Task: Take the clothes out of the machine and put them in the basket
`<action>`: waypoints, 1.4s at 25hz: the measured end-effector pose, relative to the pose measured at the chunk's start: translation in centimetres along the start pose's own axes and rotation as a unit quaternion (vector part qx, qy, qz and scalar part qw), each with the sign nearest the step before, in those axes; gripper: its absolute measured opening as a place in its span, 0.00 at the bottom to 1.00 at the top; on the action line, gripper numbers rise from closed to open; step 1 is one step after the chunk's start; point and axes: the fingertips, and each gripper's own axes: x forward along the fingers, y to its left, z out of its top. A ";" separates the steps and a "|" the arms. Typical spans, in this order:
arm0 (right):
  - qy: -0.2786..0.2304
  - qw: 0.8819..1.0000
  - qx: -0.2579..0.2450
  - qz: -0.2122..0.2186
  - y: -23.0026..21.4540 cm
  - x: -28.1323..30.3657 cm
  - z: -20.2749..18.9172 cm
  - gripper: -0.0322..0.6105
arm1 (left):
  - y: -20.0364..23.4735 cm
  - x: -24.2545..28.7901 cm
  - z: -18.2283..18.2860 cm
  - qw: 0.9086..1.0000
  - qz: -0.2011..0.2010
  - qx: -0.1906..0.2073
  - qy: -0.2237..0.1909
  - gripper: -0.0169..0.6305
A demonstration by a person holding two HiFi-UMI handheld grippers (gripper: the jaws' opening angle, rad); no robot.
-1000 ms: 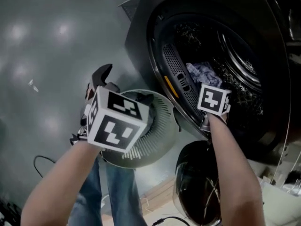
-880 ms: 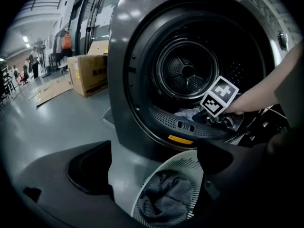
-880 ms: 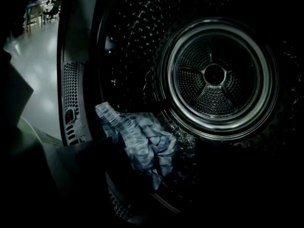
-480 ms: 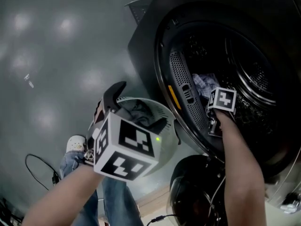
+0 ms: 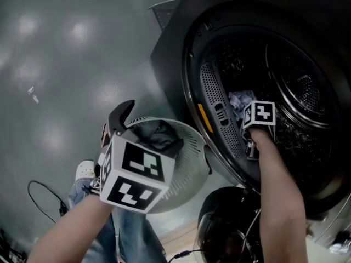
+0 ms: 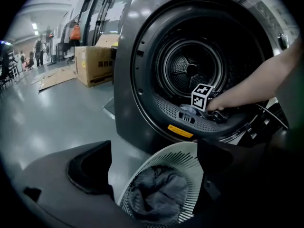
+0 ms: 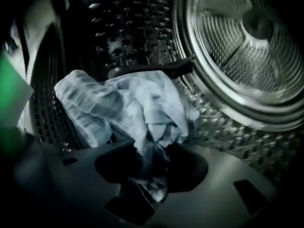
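While the right hand-held gripper (image 7: pixel 148 176) reaches down into the drum (image 7: pixel 247 56) of the front-loading washing machine (image 5: pixel 170 53), its jaws have just been closing, and they now pinch a fold of a pale blue-and-white striped garment (image 7: pixel 137 108). The rest of that garment lies bunched on the perforated drum wall just past the jaws, near the door opening. In the head view the person's right forearm (image 5: pixel 277 185) passes over the door rim, and the marker cube (image 5: pixel 259 114) sits just inside.

The left hand-held gripper (image 6: pixel 154 146) hangs outside the machine with its jaws wide apart and nothing between the pads. Below it, on the grey floor (image 5: pixel 66 64) just in front of the machine, stands a white slotted laundry basket (image 5: pixel 192 158). A heap of grey clothes (image 6: pixel 159 201) lies inside the basket. A yellow label (image 6: pixel 179 130) shows on the lower door rim, and a cardboard box (image 6: pixel 92 63) stands well apart to the machine's side.
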 end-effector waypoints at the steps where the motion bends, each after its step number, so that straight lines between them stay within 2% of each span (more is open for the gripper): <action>1: -0.002 1.000 -0.009 -0.021 0.2 -0.4 0.0 0.32 | -0.1 -0.1 0.1 1.000 -0.002 0.001 0.000 0.90; 4: -0.037 0.992 -0.048 -0.114 -0.3 -2.7 1.0 0.28 | -0.6 -0.7 0.6 1.000 -0.008 0.013 -0.001 0.90; 6: -0.062 0.984 -0.076 -0.150 -0.1 -4.4 1.3 0.27 | -0.8 -1.2 0.8 1.000 -0.009 0.019 0.002 0.90; 8: -0.078 0.979 -0.085 -0.168 0.1 -6.1 1.0 0.27 | -0.9 -1.8 1.1 1.000 -0.007 0.019 0.002 0.90; 12: -0.105 0.975 -0.073 -0.184 0.9 -9.2 -0.6 0.26 | -1.2 -3.0 1.9 1.000 -0.004 0.014 0.000 0.90; 16: -0.141 0.968 -0.068 -0.196 2.3 -12.7 -1.8 0.26 | -1.3 -4.6 2.6 1.000 0.000 0.029 -0.010 0.90; 19: -0.173 0.965 -0.055 -0.188 3.3 -15.4 -2.4 0.26 | -1.2 -6.1 2.9 0.999 0.006 0.031 -0.017 0.90; 24: -0.218 0.959 -0.073 -0.166 6.1 -19.7 -3.5 0.26 | -0.9 -8.8 2.5 0.999 0.020 0.026 -0.023 0.89; 30: -0.247 0.960 -0.060 -0.116 9.6 -23.6 -5.9 0.26 | -1.4 -11.8 1.7 0.999 0.020 0.029 -0.014 0.87; 33: -0.252 0.963 -0.052 -0.077 12.5 -25.4 -7.7 0.26 | -1.8 -13.3 1.5 0.999 0.013 0.041 -0.010 0.87; 35: -0.247 0.967 -0.044 -0.036 14.5 -26.1 -8.9 0.26 | -2.1 -13.9 1.2 0.999 0.012 0.047 -0.009 0.87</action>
